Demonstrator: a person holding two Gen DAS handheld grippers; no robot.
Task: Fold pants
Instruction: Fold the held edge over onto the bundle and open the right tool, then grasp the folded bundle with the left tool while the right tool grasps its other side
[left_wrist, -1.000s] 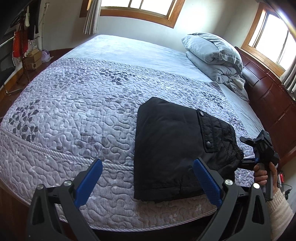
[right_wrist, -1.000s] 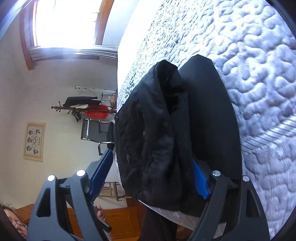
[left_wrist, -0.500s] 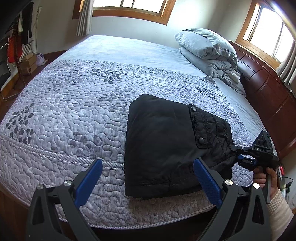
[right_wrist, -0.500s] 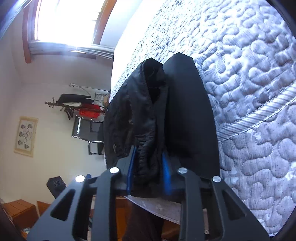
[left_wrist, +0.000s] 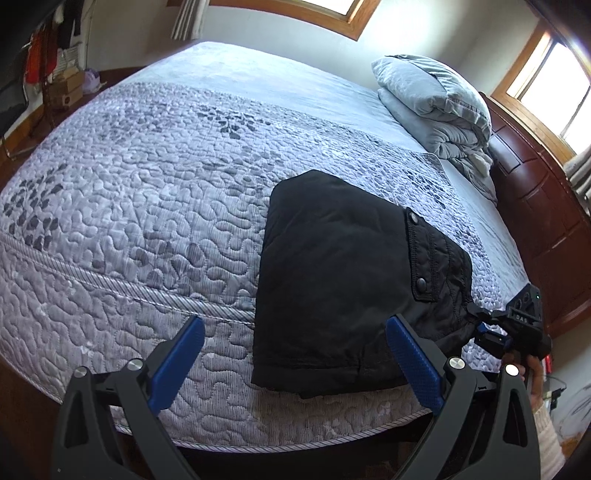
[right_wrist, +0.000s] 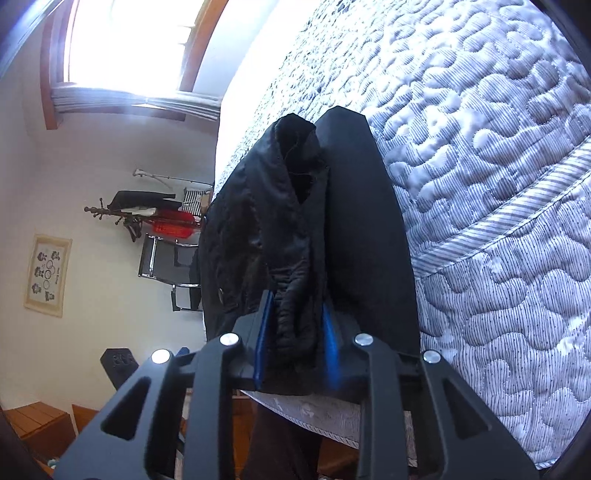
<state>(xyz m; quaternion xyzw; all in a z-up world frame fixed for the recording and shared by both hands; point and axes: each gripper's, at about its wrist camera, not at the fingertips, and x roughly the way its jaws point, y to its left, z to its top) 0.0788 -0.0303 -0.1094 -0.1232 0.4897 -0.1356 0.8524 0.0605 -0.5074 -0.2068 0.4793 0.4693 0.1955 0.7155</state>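
The black pants (left_wrist: 343, 291) lie folded in a compact block on the quilted bed (left_wrist: 147, 206), near its front right corner. A snap-buttoned pocket flap faces up on their right side. My left gripper (left_wrist: 295, 350) is open and empty, held above the bed's front edge before the pants. My right gripper (right_wrist: 297, 325) is shut on the gathered waistband end of the pants (right_wrist: 295, 229). It shows in the left wrist view (left_wrist: 480, 317) at the pants' right edge.
A folded grey duvet (left_wrist: 432, 103) lies at the head of the bed by the dark wooden headboard (left_wrist: 539, 206). A coat rack (right_wrist: 155, 214) and a chair (right_wrist: 166, 266) stand beyond the bed. Boxes (left_wrist: 66, 88) sit on the floor at far left.
My right gripper closed from open onto the waistband end of the pants. My left gripper stayed open and shifted its view slightly over the bed.
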